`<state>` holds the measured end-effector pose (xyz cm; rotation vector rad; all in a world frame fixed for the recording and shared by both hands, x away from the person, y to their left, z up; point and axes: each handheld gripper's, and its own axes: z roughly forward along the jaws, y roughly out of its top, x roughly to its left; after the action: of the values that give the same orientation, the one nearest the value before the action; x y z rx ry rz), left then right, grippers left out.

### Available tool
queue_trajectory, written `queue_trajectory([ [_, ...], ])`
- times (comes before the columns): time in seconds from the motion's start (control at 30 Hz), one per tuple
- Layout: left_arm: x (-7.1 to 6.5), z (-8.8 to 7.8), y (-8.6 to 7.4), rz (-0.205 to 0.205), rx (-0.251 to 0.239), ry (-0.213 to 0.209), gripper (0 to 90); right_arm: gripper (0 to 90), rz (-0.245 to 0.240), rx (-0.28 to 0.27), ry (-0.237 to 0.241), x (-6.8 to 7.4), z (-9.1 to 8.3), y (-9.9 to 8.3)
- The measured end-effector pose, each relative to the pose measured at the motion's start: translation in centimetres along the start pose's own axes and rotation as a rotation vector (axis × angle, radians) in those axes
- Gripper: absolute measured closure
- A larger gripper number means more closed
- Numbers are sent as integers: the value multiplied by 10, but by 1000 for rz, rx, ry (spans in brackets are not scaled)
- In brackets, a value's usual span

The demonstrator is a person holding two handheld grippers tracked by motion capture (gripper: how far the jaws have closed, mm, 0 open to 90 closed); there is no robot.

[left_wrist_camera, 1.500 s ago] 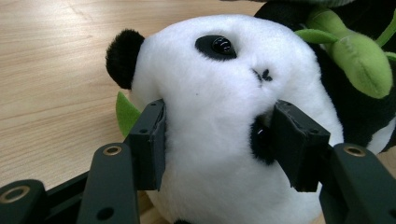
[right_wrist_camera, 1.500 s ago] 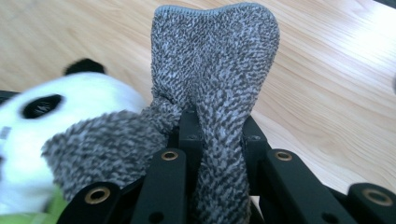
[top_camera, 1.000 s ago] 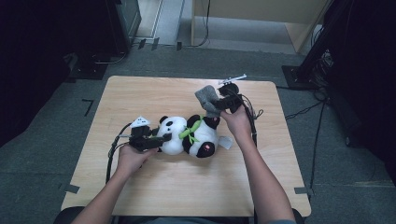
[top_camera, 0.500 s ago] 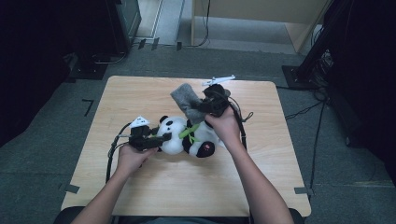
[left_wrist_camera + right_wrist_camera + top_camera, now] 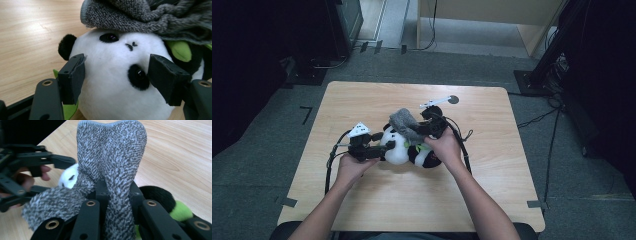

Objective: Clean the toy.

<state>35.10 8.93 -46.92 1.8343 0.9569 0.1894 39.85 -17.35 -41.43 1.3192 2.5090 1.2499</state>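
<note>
We find a toy panda [image 5: 404,149] lying on its side near the middle of the wooden table [image 5: 492,200], head toward the left gripper [image 5: 374,150], dark body and green scarf [image 5: 180,50] toward the right; our left gripper lies low on the table at the panda's head, and in the left gripper view the white face sits between the two black jaws; the jaws have just been opening, and the pads [image 5: 75,75] now stand at either side of the head, spread, the left one about touching the fur, the right one just off the cheek by the eye patch; our right gripper [image 5: 116,192] is held above the panda's body, jaws pressed together and pinching a grey knitted sock [image 5: 110,155]; in the right gripper view the sock stands up from between the jaws with its open cuff at the top; in the left gripper view the sock drapes across the top of the panda's head, touching it.
</note>
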Motion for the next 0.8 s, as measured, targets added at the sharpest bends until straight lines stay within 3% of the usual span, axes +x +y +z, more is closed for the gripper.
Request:
queue_trajectory([
  [0.03, 0, -3, 1, -14, 6, -19, 303, 774, 10, 1, -5, -5, 1, 0],
  [0.2, 0, -10, 1, 10, 7, -36, 281, 774, 19, 7, -19, -14, 3, 2],
  [0.47, 4, -8, -8, 29, 33, -16, 231, 774, 52, 16, -9, -29, 9, 9],
  [0.53, 5, -7, -9, 24, 38, -17, 221, 774, 60, 22, -13, -32, 9, 11],
  [0.63, 9, -2, -15, -41, 27, -56, 217, 774, 61, 28, -18, -34, 11, 13],
  [0.67, 9, -1, -15, -42, 34, -64, 232, 774, 62, 32, -20, -34, 11, 14],
  [0.8, 6, 1, -17, -7, 27, -53, 207, 775, 62, 36, -29, -36, 13, 16],
])
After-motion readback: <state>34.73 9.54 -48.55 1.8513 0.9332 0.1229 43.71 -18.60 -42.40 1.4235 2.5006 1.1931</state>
